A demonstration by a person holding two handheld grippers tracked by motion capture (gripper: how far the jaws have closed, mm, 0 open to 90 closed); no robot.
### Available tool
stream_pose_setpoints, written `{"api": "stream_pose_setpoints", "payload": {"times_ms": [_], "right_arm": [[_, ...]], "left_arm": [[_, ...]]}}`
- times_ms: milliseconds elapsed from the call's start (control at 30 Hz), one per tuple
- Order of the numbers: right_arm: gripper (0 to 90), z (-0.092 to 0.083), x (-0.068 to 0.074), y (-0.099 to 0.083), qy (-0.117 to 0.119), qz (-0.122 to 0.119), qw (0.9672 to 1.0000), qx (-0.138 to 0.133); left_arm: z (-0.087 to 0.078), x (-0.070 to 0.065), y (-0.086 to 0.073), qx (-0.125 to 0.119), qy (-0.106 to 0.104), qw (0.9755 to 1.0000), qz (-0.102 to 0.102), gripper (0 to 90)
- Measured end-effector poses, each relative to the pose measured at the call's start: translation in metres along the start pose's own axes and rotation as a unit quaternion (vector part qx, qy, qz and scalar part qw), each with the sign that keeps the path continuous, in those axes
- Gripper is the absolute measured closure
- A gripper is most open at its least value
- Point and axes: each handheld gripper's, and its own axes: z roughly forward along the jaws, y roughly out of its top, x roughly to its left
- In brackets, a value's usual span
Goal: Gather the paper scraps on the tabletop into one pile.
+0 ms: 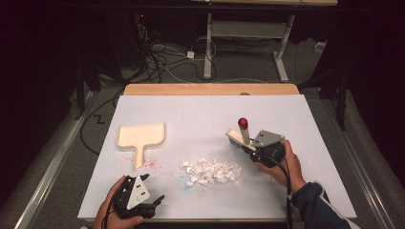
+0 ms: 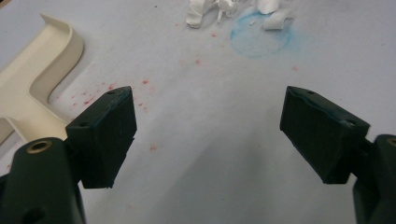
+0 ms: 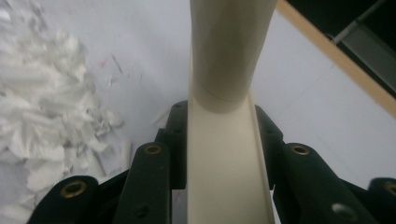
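Brush: cream plastic hand brush with red-tipped handle [image 1: 241, 135], clamped in right gripper [image 1: 249, 145], just right of white paper-scrap pile [image 1: 211, 171].
Left gripper [image 1: 154, 191]: jaws wide, empty; cream plastic dustpan [image 1: 141, 135] nearer it.

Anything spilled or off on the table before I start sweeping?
Yes. White paper scraps lie in a loose pile mid-table, with stray bits beside a blue ring stain. Red specks dot the sheet by the dustpan. The right gripper holds the brush; the left gripper is open.
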Motion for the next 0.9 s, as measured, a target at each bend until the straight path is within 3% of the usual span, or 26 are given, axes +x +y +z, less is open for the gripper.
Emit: {"api": "stream_pose_setpoints", "payload": {"times_ms": [100,233,367,400,667,900], "right_arm": [[68.6,0.002,0.014,0.002,0.007,0.002,1.0000,-0.003],[68.6,0.003,0.036,0.011,0.041,0.002,0.9991,-0.013],[68.6,0.002,0.046,0.017,0.064,0.015,0.9972,-0.035],[68.6,0.001,0.047,0.017,0.059,0.017,0.9974,-0.039],[68.6,-0.026,0.033,0.014,0.039,0.048,0.9967,-0.052],[68.6,-0.049,0.018,-0.011,0.013,0.075,0.9966,-0.033]], "left_arm": [[0.001,-0.001,0.001,-0.001,-0.004,1.0000,0.001,17.5],[0.003,0.000,0.001,0.000,-0.006,1.0000,0.003,17.5],[0.003,0.000,0.001,0.001,-0.007,1.0000,0.004,17.5],[0.002,0.000,0.001,0.000,-0.006,1.0000,0.005,17.5],[0.001,0.000,0.001,0.000,-0.003,1.0000,0.003,17.5],[0.001,0.000,0.001,0.000,-0.002,1.0000,0.003,17.5]]}}
